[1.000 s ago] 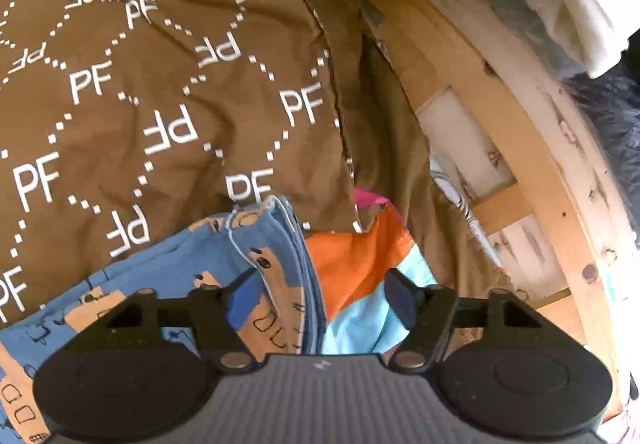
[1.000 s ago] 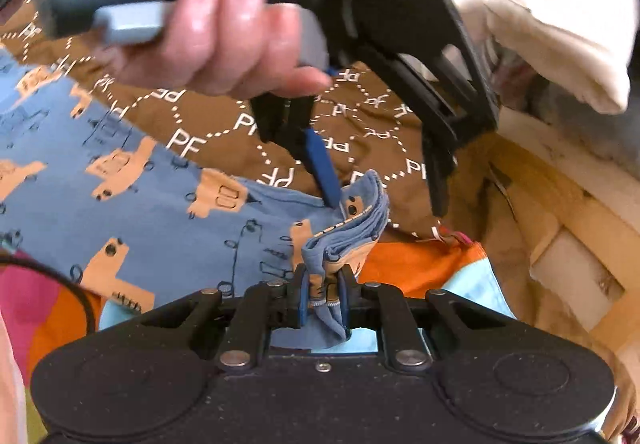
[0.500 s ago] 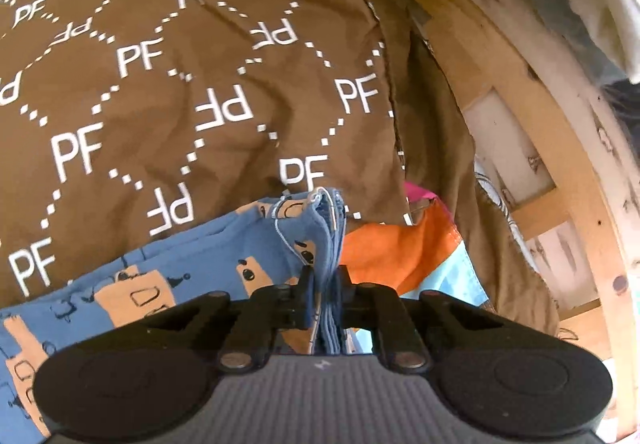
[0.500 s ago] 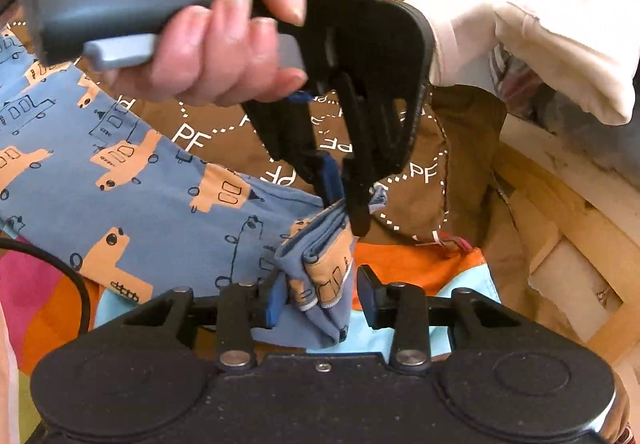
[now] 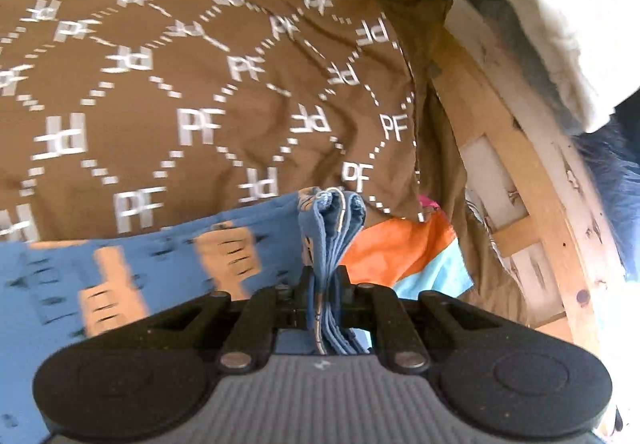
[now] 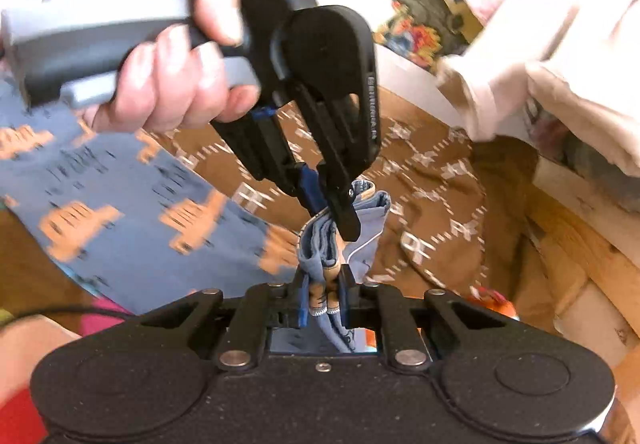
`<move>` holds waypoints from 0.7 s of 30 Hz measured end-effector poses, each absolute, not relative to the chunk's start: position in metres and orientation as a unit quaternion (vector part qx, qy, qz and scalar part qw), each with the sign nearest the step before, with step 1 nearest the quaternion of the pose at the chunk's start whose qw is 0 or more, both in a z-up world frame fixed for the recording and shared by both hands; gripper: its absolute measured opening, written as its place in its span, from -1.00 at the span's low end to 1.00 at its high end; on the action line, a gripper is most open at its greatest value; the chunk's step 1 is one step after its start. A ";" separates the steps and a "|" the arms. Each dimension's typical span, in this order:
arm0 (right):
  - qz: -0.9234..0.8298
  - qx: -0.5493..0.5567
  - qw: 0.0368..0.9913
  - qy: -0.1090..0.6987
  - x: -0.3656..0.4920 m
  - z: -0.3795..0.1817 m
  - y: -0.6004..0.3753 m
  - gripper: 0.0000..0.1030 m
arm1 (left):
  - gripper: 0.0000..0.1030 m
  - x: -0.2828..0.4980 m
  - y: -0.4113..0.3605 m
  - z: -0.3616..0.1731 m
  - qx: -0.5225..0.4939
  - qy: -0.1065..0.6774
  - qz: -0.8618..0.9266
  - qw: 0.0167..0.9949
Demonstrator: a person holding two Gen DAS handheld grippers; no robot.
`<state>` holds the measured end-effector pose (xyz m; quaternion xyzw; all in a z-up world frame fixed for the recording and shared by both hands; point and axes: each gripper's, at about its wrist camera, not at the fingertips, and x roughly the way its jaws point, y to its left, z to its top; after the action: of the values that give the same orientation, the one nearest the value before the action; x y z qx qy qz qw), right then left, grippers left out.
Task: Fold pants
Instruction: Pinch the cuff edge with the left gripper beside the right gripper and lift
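Two grippers pinch one bunched corner of the blue truck-print pants [image 6: 132,200]: my left gripper [image 6: 326,206] just beyond my right gripper [image 6: 323,298], whose jaws are closing. The legs trail left over the brown PF bedspread [image 5: 208,84].

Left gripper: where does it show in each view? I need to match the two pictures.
Left wrist view: left gripper at bottom centre, shut on the bunched edge of the blue pants.
Right wrist view: left gripper at upper centre, held by a hand, coming down onto the same bunched edge just above the right gripper, whose jaws are closing on it.
Shared landmark: the brown PF cloth behind the pants.
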<state>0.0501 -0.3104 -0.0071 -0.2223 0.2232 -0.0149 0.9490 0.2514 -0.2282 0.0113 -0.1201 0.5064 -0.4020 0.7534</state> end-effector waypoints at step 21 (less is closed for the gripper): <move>0.128 -0.197 0.929 0.284 0.069 -0.035 -0.227 -0.71 | -0.74 0.255 -0.101 -0.050 -0.189 0.524 -0.325 0.764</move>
<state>0.0693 -0.2265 -0.0349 -0.1972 0.2843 0.1280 0.9295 0.2552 -0.1010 -0.0495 -0.1894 0.5240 -0.3252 0.7641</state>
